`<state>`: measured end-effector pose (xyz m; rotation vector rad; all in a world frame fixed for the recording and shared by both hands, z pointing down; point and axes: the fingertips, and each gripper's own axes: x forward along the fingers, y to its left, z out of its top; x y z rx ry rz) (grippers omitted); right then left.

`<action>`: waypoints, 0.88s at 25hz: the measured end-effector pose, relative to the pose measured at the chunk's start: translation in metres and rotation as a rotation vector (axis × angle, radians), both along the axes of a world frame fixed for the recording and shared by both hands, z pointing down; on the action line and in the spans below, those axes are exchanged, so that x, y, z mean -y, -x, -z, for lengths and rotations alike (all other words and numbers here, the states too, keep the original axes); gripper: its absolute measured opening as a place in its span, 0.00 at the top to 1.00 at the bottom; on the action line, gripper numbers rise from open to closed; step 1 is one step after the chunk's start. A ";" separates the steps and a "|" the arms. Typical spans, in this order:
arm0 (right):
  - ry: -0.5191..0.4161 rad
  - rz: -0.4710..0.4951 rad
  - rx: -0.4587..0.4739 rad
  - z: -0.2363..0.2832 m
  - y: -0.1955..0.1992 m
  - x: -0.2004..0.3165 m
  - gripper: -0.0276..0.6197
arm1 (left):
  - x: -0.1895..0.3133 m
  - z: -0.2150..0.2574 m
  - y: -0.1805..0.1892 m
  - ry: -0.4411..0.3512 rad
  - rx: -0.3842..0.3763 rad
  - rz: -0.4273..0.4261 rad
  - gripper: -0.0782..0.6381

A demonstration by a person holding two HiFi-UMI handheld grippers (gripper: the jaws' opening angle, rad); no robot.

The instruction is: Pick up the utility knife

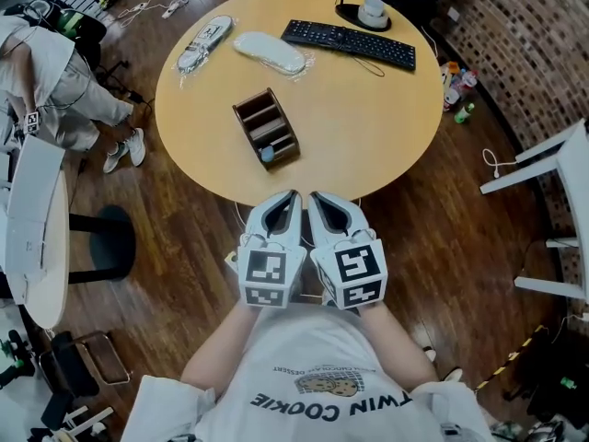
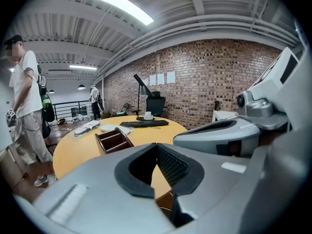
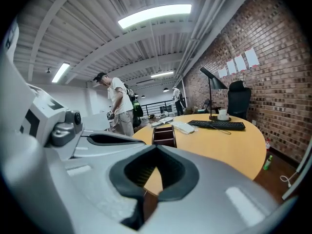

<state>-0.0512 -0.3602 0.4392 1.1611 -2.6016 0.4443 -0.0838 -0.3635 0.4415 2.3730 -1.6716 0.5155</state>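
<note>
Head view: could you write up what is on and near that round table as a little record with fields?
Table: round, wooden
Organizer: brown, with compartments, near the table's middle
Blue item: in the organizer's nearest compartment, too small to identify
Keyboard: black, at the far edge
Wrapped items: two, white, in plastic, left of the keyboard
Cup: white, behind the keyboard
Left tongs: shut, empty, at the table's near edge
Right tongs: shut, empty, right beside the other pair
</note>
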 end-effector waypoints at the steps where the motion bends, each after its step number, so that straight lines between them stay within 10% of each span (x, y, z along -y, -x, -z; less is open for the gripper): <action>1: 0.002 -0.007 0.000 -0.001 0.003 0.004 0.96 | 0.005 -0.003 0.004 0.004 0.015 -0.014 0.88; 22: 0.058 -0.154 -0.014 -0.031 0.032 0.045 0.96 | 0.075 -0.078 0.064 -0.003 0.489 -0.331 0.70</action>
